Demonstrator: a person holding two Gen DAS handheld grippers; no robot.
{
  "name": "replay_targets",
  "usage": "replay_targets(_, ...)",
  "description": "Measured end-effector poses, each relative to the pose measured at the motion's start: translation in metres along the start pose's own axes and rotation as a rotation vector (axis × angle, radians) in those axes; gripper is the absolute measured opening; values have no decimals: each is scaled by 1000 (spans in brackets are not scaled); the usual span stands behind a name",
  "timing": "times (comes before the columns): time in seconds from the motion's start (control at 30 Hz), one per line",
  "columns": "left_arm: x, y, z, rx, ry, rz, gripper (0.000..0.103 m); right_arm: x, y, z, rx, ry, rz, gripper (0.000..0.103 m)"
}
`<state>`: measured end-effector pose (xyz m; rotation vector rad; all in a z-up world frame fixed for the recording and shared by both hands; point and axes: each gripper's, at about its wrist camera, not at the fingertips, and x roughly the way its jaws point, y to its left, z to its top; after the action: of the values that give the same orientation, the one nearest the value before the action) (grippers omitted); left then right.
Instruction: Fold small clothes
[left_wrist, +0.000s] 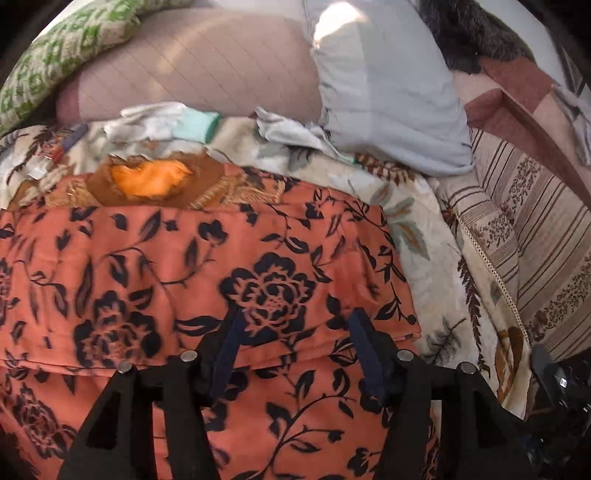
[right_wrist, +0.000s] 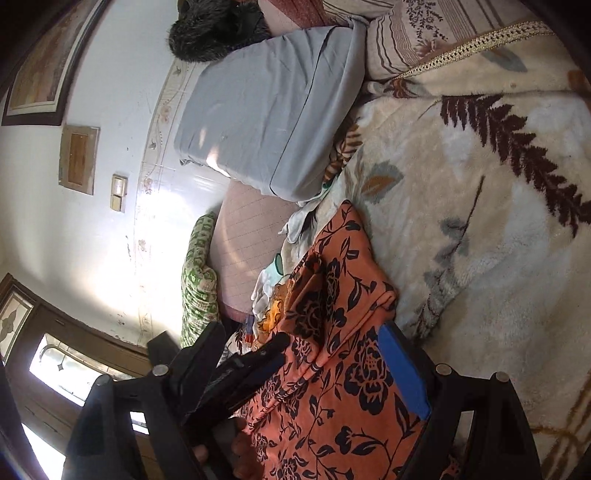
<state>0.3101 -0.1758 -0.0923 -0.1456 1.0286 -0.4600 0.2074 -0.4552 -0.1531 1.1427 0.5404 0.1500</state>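
- The orange flowered garment lies spread on the fluffy leaf blanket on the bed. One fold line already runs across it near the bottom of the left view.
- I think the step now is to fold the cloth again. To do it well, grab only the top layer at the edge, lift it a little, and lay it flat so the edges line up. Go slow, because soft cloth slips and bunches.
- The left gripper has its jaws wide apart. It hovers right over the cloth, near a big black flower. It holds nothing.
- The right gripper is wide too, and the cloth sits between its jaws. The blue pad seems to touch the cloth's edge, but it is not pinching.
- Behind the cloth are a grey pillow, a pink cushion and some small white clothes.
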Motion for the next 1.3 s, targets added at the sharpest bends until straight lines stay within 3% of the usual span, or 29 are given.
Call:
replay_targets(0.07, -36, 31, -2, -11, -79, 46, 75, 7, 2, -5, -12, 26, -11, 87)
replay_targets(0.17, -72, 97, -9, -67, -154, 219, 78, 17, 7, -12, -55, 63, -27, 87)
replay_targets(0.23, -80, 149, -15, -145, -124, 296, 78, 23, 11, -18, -99, 81, -53, 87)
replay_targets(0.37, -61, 229, -33, -260, -27, 418, 78, 44, 22, -26, -122, 166, -102, 87)
replay_targets(0.43, -49, 257, -42, -313, 18, 435, 78, 60, 34, -23, -142, 220, -110, 87)
replay_targets(0.5, -52, 266, -45, -303, -31, 417, 78, 73, 54, -10, -216, 200, -137, 87)
replay_targets(0.6, -52, 268, -45, -295, -37, 415, 78, 115, 57, 15, -279, 232, -354, 87)
replay_targets(0.67, -53, 270, -45, -300, -46, 414, 78, 145, 45, 21, -292, 308, -439, 86)
replay_targets(0.73, -53, 272, -44, -296, -50, 416, 78, 163, 41, 16, -349, 373, -503, 64)
replay_targets(0.8, -52, 273, -42, -286, -57, 423, 78, 170, 46, 13, -409, 401, -566, 11)
replay_targets(0.87, -54, 278, -41, -300, -69, 426, 78, 164, 55, 15, -429, 384, -565, 11)
replay_targets(0.93, -57, 283, -40, -336, -83, 430, 78, 161, 60, 10, -509, 337, -628, 11)
replay_targets(0.97, -59, 286, -40, -354, -89, 436, 77, 167, 52, 6, -528, 364, -676, 12)
replay_targets(1.0, -61, 288, -40, -375, -95, 440, 77, 171, 42, 4, -513, 404, -682, 13)
replay_targets(1.03, -63, 291, -40, -392, -97, 444, 77, 167, 42, 6, -504, 380, -659, 13)
replay_targets(1.07, -65, 293, -40, -404, -102, 446, 77, 161, 45, 9, -489, 361, -640, 19)
replay_targets(1.17, -79, 301, -43, -470, -137, 446, 76, 140, 65, 16, -503, 277, -634, 79)
replay_targets(1.23, -96, 305, -43, -512, -195, 440, 76, 124, 87, 17, -531, 214, -539, 79)
replay_targets(1.3, -108, 300, -39, -506, -244, 410, 76, 123, 104, 14, -544, 213, -434, 79)
